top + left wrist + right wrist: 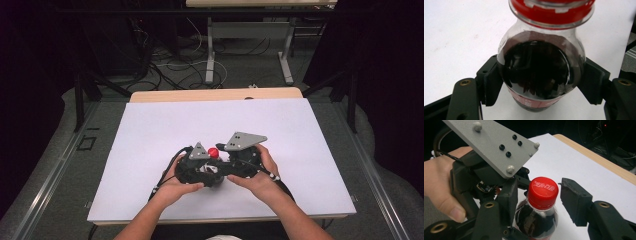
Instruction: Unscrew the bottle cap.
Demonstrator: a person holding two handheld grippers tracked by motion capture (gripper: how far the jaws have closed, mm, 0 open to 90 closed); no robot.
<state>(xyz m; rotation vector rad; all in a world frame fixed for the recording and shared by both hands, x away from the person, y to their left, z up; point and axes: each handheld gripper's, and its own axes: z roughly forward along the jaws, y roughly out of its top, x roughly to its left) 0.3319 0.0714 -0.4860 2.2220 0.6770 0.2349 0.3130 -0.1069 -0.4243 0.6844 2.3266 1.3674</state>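
A small cola bottle [536, 70] with dark liquid and a red cap [543, 192] stands on the white sheet [215, 120] near the front middle of the table. My left gripper [541, 83] is shut on the bottle's body, its ridged pads [491, 85] pressing both sides below the shoulder. My right gripper [540, 187] straddles the cap with its jaws open. Its right pad [574, 202] stands clear of the cap by a visible gap, and the left jaw sits close beside it. In the high view the cap [213, 153] shows between the left gripper [200, 167] and the right gripper [240, 160].
The white sheet covers a wooden table whose far edge [215, 94] shows bare. Beyond it are floor cables [175, 65] and the legs of another table [210, 55]. The left gripper's grey plate [491, 145] and a hand [439, 182] crowd the bottle's left side.
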